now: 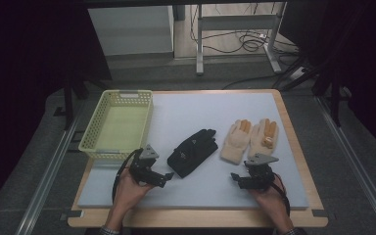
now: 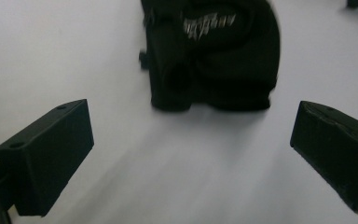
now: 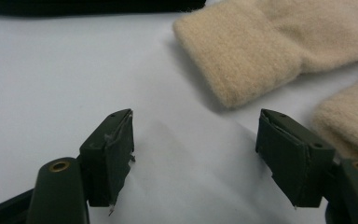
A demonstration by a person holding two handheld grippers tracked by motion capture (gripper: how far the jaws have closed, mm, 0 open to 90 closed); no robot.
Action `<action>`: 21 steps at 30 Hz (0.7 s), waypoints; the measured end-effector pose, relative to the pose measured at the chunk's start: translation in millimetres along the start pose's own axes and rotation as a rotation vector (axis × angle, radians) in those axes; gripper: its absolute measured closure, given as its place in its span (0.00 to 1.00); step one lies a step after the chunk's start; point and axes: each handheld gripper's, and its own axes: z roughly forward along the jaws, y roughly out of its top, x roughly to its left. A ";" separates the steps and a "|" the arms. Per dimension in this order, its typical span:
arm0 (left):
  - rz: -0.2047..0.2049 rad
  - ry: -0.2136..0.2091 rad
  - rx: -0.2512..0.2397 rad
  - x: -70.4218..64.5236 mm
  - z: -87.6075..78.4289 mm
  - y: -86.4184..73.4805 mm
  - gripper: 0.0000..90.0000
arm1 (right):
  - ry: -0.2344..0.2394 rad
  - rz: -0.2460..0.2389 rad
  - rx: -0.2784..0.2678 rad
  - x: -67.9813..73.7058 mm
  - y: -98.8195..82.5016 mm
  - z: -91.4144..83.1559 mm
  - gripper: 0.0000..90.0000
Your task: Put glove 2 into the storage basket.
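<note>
Black fabric gloves (image 1: 193, 152) lie at twelve o'clock of your left gripper (image 2: 191, 154), jaws spread, lined up for pickup; right gripper (image 3: 196, 158) likewise spread, empty.

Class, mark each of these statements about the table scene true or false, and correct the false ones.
1. The yellow basket has gloves in it. False: nothing lies in it; the gloves are on the mat.
2. The black gloves lie between the basket and the beige gloves. True.
3. The left gripper is clamped on the black gloves. False: its jaws stand wide apart with bare mat between them, the gloves just ahead.
4. The right gripper is open and holds nothing. True.
5. The beige gloves have orange fingertips. True.
6. The beige gloves are stacked on the black ones. False: they lie apart, side by side on the grey mat.
</note>
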 end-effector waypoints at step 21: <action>0.083 -0.015 0.144 -1.7 80.0 84.9 0.00 | 0.001 -0.001 0.000 0.0 -0.1 0.0 0.30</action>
